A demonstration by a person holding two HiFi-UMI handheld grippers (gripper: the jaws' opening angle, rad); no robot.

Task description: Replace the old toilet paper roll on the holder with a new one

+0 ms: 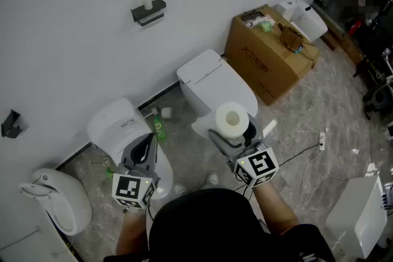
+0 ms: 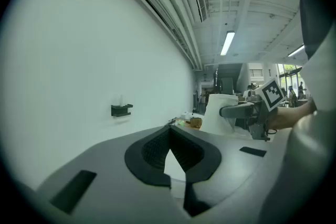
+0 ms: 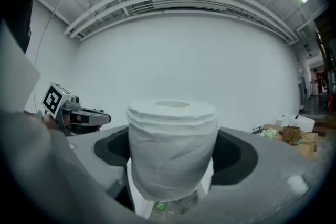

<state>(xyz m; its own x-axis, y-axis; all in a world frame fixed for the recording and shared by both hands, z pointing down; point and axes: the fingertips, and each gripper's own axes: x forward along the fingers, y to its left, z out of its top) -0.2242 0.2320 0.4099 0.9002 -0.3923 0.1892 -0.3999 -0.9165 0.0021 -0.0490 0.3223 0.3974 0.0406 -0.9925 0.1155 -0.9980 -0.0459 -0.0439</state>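
Observation:
A black holder (image 1: 147,13) hangs on the white wall with a small pale tube standing on it; in the left gripper view the holder (image 2: 121,109) is far off to the left. My right gripper (image 1: 234,134) is shut on a full white toilet paper roll (image 1: 232,119), held upright over a toilet. In the right gripper view the toilet paper roll (image 3: 172,144) fills the space between the pads of the right gripper (image 3: 172,168). My left gripper (image 1: 146,150) is shut and empty, its left gripper (image 2: 170,131) tips meeting in its own view.
Two white toilets (image 1: 120,126) (image 1: 212,80) stand along the wall, a green bottle (image 1: 159,127) on the floor between them. A cardboard box (image 1: 267,58) sits at the right, a white bin (image 1: 58,199) at lower left. Another black bracket (image 1: 10,123) is on the wall.

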